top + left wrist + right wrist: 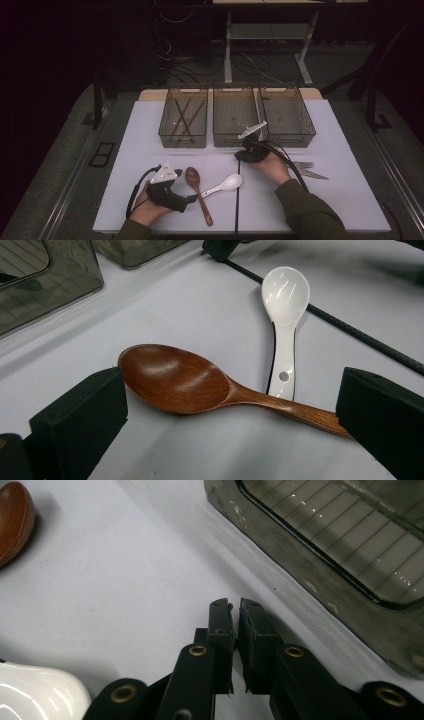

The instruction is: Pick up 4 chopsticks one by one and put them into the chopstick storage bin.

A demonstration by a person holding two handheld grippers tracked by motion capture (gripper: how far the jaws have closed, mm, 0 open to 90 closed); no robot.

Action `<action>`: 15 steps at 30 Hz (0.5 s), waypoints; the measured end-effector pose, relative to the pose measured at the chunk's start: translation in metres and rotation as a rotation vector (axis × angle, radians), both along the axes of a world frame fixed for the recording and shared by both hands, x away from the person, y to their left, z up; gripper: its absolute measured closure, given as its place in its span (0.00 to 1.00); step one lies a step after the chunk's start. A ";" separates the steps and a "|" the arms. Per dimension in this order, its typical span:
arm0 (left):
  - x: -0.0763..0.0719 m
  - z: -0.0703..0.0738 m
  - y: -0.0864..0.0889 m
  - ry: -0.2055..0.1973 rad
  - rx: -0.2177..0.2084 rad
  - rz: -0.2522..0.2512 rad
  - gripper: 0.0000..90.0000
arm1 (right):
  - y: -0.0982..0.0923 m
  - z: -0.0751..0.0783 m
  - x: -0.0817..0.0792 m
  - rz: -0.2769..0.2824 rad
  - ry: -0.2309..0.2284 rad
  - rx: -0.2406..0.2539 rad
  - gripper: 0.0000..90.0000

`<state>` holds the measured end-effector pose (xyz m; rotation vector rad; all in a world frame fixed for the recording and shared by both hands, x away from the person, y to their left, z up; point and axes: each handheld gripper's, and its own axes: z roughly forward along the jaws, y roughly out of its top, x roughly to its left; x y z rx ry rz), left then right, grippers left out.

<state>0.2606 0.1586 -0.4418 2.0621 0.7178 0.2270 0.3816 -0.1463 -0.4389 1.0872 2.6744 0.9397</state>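
In the high view, the left gripper lies low on the white table, its jaws pointing at the wooden spoon, whose handle crosses just past their tips. The white spoon lies beyond the wooden one. The right gripper rests just before the middle bin.

In the left gripper view, the jaws stand wide and empty. The wooden spoon lies between them: bowl just beside the left jaw, handle end reaching the right jaw. The white spoon lies beyond.

In the right gripper view, the jaws are nearly closed, only a narrow slit between them, nothing held. The bin lies ahead to their right.
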 end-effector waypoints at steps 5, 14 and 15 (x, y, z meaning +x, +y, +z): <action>0.000 0.000 0.000 -0.001 0.000 0.000 0.00 | -0.001 0.000 0.001 0.003 -0.005 -0.002 0.95; 0.000 0.000 0.000 0.000 -0.002 0.003 0.00 | -0.011 0.006 -0.004 -0.026 -0.004 0.035 0.88; 0.000 0.000 0.000 -0.001 -0.001 0.003 0.00 | -0.012 0.006 -0.005 -0.027 -0.004 0.036 0.88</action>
